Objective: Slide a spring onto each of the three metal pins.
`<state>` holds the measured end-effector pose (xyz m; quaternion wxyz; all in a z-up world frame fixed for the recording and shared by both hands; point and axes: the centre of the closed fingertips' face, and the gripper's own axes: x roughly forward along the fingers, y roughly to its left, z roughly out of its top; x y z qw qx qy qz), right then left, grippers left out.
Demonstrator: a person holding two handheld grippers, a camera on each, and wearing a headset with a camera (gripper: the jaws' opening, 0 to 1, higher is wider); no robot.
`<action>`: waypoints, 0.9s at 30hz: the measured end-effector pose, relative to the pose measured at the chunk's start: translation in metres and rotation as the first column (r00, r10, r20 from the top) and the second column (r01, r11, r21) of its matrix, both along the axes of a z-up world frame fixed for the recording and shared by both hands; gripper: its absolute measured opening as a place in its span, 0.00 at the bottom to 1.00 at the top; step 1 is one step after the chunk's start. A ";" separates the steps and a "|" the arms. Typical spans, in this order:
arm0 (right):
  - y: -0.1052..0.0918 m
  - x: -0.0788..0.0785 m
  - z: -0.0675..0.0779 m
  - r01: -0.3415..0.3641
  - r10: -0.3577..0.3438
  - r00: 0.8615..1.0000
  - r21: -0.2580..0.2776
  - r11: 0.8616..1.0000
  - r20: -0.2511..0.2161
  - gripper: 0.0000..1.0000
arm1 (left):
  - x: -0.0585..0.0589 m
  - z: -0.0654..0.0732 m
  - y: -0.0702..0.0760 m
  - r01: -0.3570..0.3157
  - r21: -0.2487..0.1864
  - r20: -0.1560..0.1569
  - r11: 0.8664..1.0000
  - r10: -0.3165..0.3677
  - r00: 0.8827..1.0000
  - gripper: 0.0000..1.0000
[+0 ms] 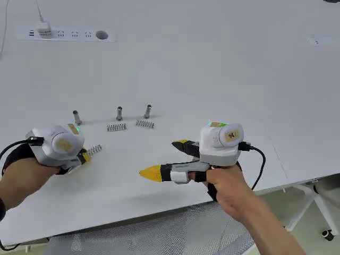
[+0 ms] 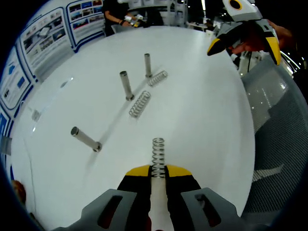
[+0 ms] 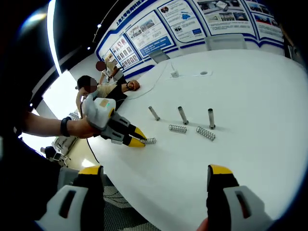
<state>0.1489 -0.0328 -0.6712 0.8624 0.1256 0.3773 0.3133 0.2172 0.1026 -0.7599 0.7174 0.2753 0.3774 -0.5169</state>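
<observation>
Spring (image 2: 158, 148), coiled metal wire, pinched in left gripper (image 2: 153, 170).

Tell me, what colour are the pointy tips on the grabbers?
Yellow. The fingertips show best in the right gripper view.

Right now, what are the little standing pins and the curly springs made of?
The pins look like metal, probably steel: dull grey with a soft shine down their sides. The springs look like thin coiled metal wire, silvery and glinting. The spring pinched in the left gripper looks the same.
</observation>
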 end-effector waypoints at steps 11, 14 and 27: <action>0.001 -0.003 0.000 -0.001 0.001 1.000 -0.004 1.000 0.001 0.90 | -0.009 0.009 0.007 -0.055 -0.037 -0.030 0.998 0.054 0.998 0.11; 0.002 -0.003 0.000 -0.006 0.006 1.000 -0.003 1.000 0.000 0.90 | -0.012 0.013 0.008 -0.069 -0.048 -0.030 0.996 0.068 0.997 0.11; 0.014 0.000 0.002 -0.039 0.039 0.999 0.007 0.999 0.002 0.89 | -0.016 0.046 0.011 -0.131 -0.135 -0.026 0.982 0.128 0.991 0.10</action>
